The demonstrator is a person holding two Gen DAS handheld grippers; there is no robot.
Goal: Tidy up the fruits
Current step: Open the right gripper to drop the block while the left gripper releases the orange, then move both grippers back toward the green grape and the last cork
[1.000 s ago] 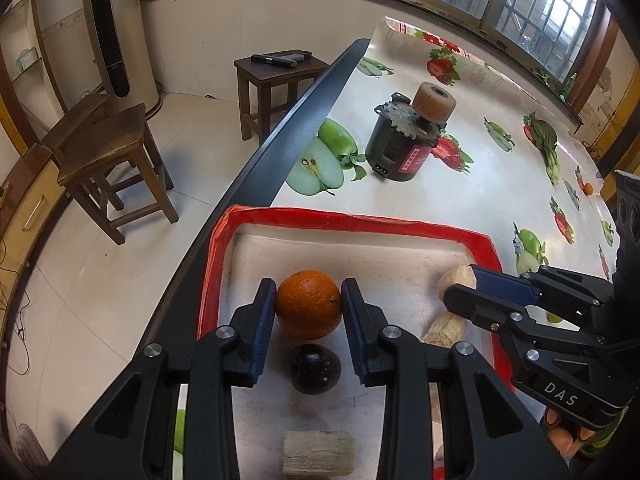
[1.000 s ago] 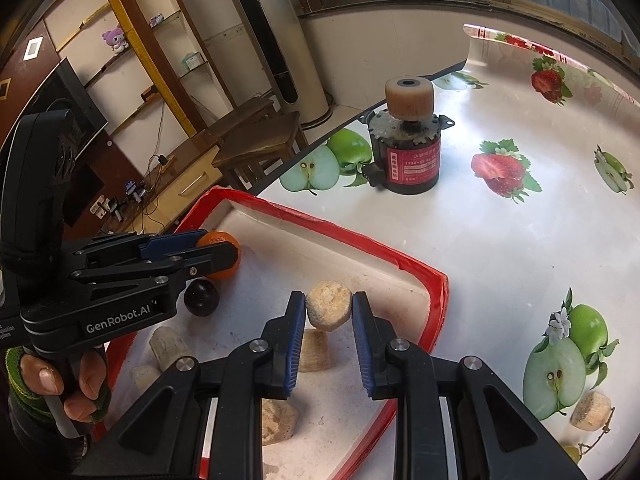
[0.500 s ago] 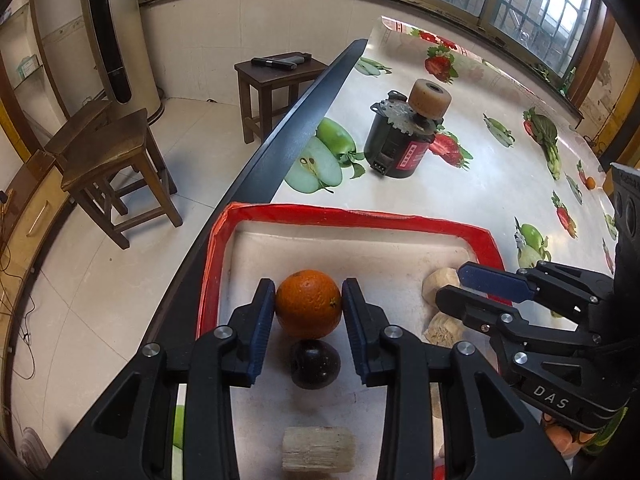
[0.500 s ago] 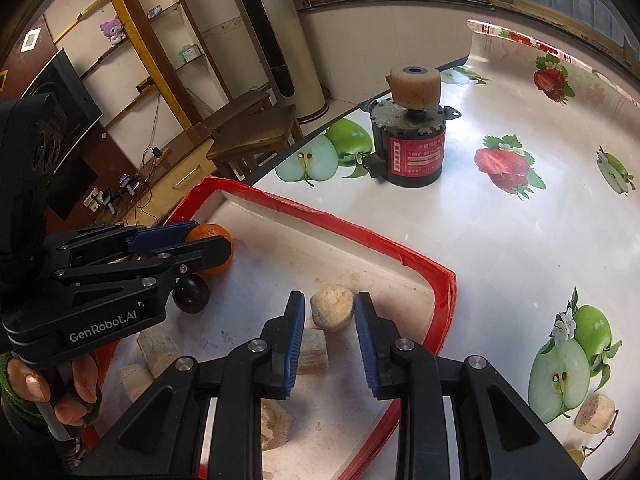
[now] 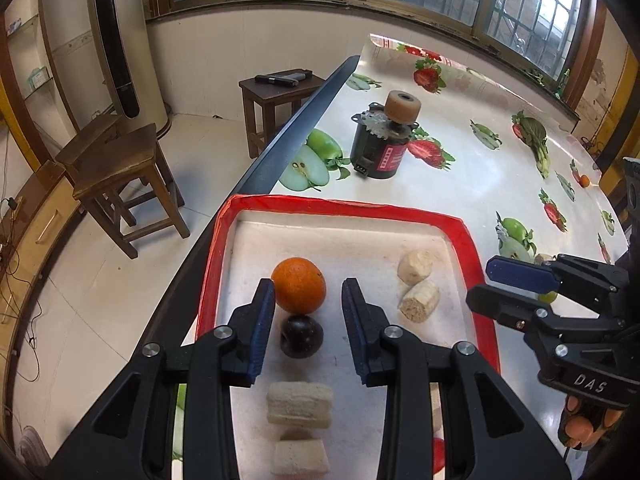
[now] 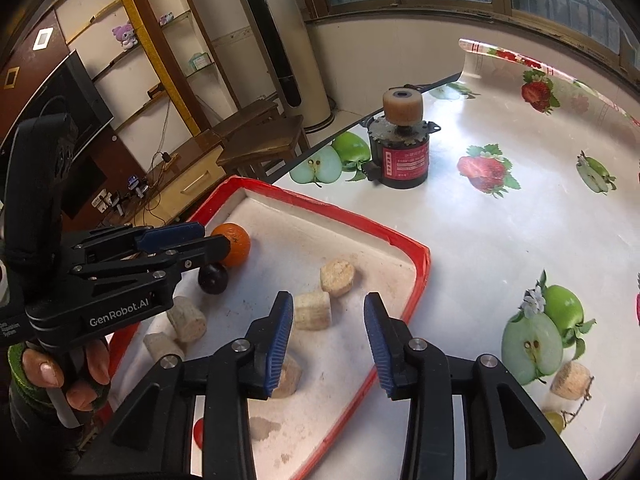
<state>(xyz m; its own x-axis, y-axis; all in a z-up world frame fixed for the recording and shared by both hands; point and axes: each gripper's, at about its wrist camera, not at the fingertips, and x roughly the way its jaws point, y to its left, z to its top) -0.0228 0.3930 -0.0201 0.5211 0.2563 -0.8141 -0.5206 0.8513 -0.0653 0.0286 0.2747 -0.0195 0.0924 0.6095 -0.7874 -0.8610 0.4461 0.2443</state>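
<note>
Fruit items lie inside a red-rimmed tray on a table covered with a fruit-print cloth. Left gripper: jaws spread wide, holding nothing. An orange rests on the tray floor between and just beyond the fingertips, clear of both pads. A dark plum touches the orange on its near side. Right gripper: jaws spread wide, holding nothing, above the near right part of the tray. Two pale cut fruit chunks lie just beyond its fingertips, resting on the tray floor. More pale chunks lie at the near end of the tray. A small motor with a tan roller stands upright on the table beyond the far rim.
</note>
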